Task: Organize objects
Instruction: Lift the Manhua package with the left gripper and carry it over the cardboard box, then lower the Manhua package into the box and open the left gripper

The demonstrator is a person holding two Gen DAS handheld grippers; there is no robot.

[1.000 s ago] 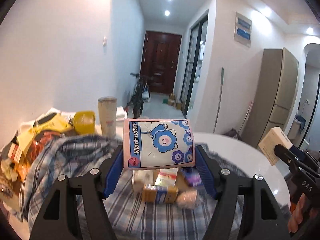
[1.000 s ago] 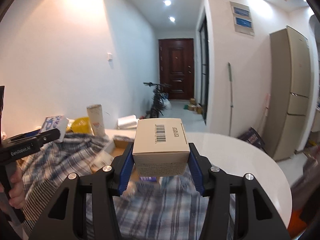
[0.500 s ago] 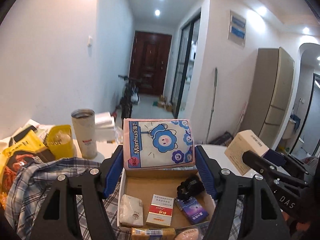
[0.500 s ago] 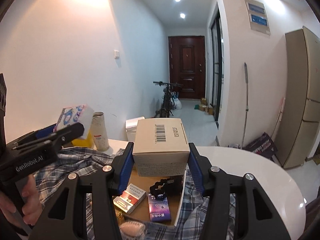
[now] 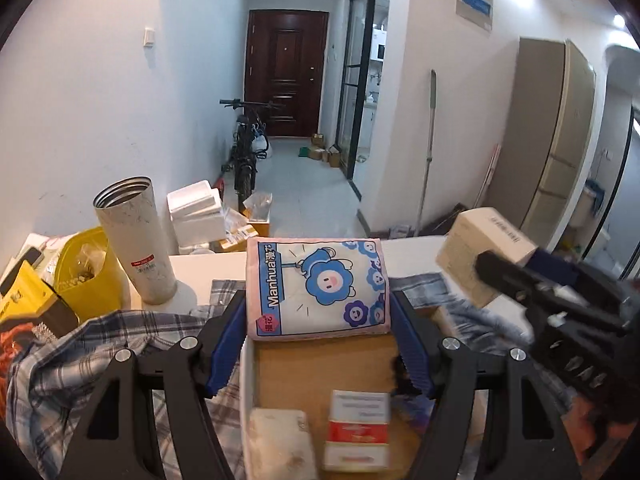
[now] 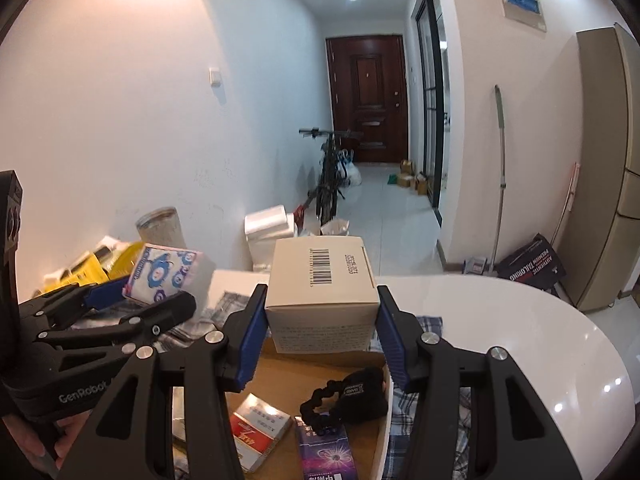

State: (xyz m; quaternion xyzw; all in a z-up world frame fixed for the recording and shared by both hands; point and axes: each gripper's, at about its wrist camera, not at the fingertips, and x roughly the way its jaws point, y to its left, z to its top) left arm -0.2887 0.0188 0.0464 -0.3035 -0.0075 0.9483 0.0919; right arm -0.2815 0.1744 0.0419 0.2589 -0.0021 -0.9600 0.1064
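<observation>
The left gripper (image 5: 318, 344) squeezes a soft pink tissue pack with blue cartoon flowers (image 5: 317, 288). Its blue pads press on the pack's two short ends, so the jaws stand fairly wide. The pack's long side runs from 9 o'clock to 3 o'clock, and its picture faces the camera.

The right gripper (image 6: 322, 334) squeezes a plain cream cardboard box with a barcode on top (image 6: 322, 304). Its jaws are closer together, pressing the box's left and right sides. The barcode end points away, toward 12 o'clock.

Both things hang over the far end of an open brown cardboard tray with a white rim (image 5: 245, 392). The tray lies straight below, at 6 o'clock from each pair of jaws, and its long side runs from 6 to 12 o'clock. It already holds a red and white pack (image 6: 258, 434), a purple pack (image 6: 326, 454) and a black scrunchy band (image 6: 344, 394).

The bare brown floor at the tray's far end looks like the free spot. The tissue pack sits on the left and the box on the right, so I think each hand just has to go down.
</observation>
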